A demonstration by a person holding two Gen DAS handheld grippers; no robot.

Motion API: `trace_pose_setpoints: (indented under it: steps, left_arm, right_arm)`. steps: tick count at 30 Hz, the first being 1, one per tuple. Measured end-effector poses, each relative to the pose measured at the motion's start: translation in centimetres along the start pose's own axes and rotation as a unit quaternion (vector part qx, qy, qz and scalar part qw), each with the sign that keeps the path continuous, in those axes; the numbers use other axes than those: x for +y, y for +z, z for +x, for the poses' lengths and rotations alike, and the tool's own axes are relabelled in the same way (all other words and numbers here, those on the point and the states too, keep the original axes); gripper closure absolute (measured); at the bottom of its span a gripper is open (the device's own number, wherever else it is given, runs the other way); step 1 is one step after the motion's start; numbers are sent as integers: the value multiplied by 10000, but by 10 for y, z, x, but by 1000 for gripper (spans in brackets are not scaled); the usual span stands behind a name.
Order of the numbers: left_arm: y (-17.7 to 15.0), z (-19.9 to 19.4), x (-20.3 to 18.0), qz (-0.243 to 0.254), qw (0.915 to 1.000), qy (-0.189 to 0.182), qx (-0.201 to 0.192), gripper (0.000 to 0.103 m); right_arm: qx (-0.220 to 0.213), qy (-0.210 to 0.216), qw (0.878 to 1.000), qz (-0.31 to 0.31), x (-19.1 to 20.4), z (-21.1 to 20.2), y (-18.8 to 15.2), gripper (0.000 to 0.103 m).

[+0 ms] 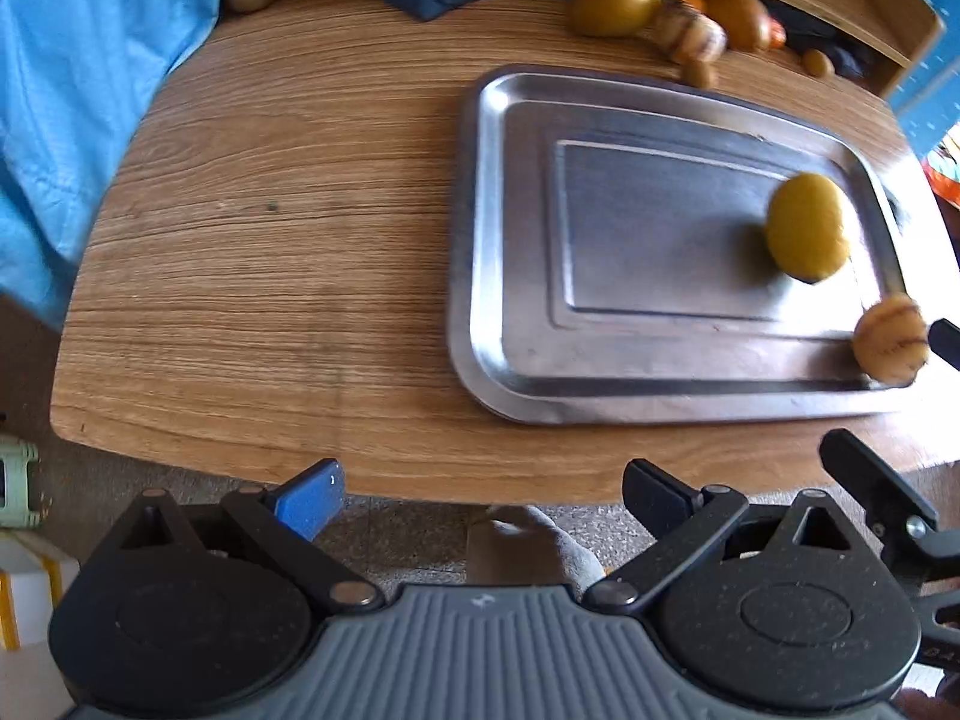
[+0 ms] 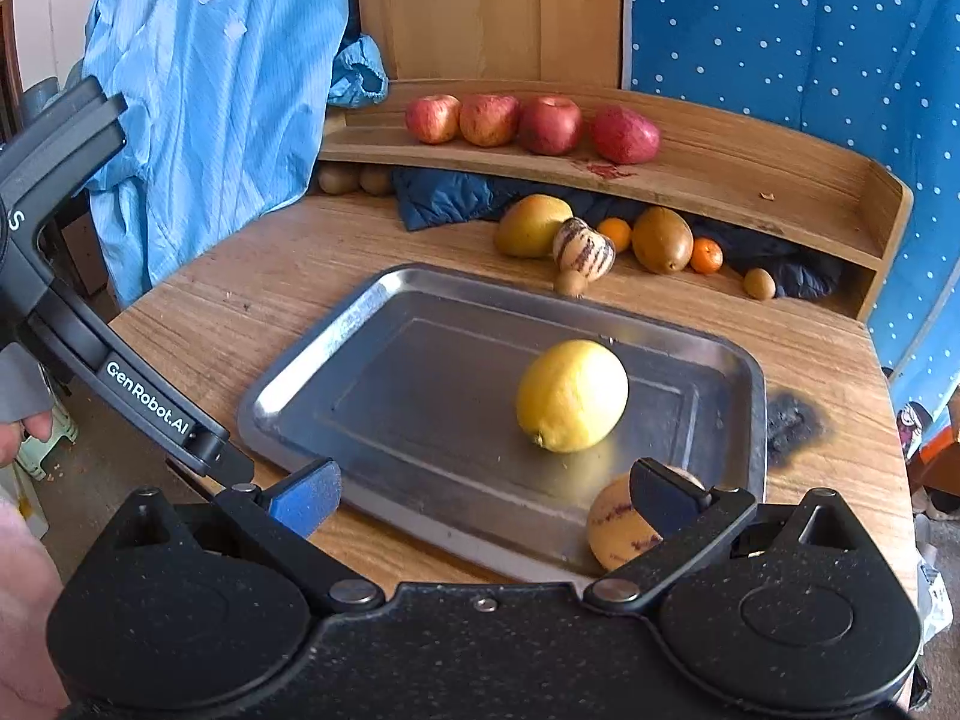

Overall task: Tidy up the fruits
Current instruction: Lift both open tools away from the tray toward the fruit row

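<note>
A yellow lemon [image 2: 573, 396] lies right of centre in the steel tray [image 2: 300, 384]. A tan pepino melon with purple stripes [image 2: 618, 531] rests in the tray's near right corner, partly hidden behind the right finger [image 2: 666, 495]. My right gripper [image 2: 486, 498] is open over the tray's near edge and holds nothing. My left gripper [image 1: 486, 501] hangs open and empty past the table's front edge, left of the tray [image 1: 480, 240]. From the left wrist the lemon [image 1: 807, 225] and the pepino [image 1: 891, 339] show at far right.
On the raised wooden shelf [image 2: 750, 180] stand several red apples [image 2: 549, 123]. Below it lie a green-yellow mango [image 2: 531, 225], another striped pepino [image 2: 585, 252], oranges [image 2: 705, 255] and kiwis [image 2: 759, 283]. Blue cloth [image 2: 204, 90] hangs at left. A scorch mark [image 2: 792, 426] sits right of the tray.
</note>
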State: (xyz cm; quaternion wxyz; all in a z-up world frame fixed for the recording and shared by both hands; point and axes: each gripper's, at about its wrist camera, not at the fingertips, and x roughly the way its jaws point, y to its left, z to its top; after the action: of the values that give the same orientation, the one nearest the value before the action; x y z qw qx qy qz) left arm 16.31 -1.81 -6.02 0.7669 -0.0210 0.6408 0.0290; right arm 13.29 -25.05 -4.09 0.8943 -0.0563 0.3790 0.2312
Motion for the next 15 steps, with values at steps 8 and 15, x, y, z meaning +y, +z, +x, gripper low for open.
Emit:
trace_pose_setpoints:
  steps: [8, 15]
  left_arm:
    - [30, -1, 5, -180, 9997, 43, -127, 2]
    - [77, 6, 4, -1, 9995, 93, -288, 2]
  right_arm:
    - [-164, -94, 9998, -6, -13, 16, 26, 1]
    - [-320, -365, 9988, 37, -26, 36, 51, 1]
